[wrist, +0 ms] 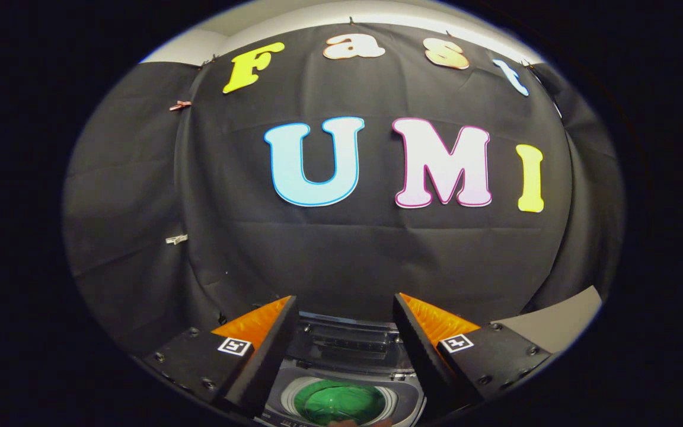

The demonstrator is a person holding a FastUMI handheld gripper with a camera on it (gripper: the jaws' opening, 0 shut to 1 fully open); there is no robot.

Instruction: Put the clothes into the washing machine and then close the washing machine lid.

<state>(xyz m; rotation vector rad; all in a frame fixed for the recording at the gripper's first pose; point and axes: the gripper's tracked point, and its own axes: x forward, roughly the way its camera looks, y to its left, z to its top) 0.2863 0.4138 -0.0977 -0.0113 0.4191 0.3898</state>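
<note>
A small top-loading washing machine (341, 379) sits below and just ahead of my fingers, seen between them. Its lid (344, 341) stands raised at the back, and the round tub opening shows a green drum bottom (340, 402). My gripper (344, 305) is held above the machine and is open, with nothing between its fingers. No clothes can be made out inside the tub from here.
The booth's black cloth wall (341, 255) hangs close behind the machine. A grey surface edge (561, 323) shows beyond the right finger. Small clips (176, 239) pin the cloth at the left.
</note>
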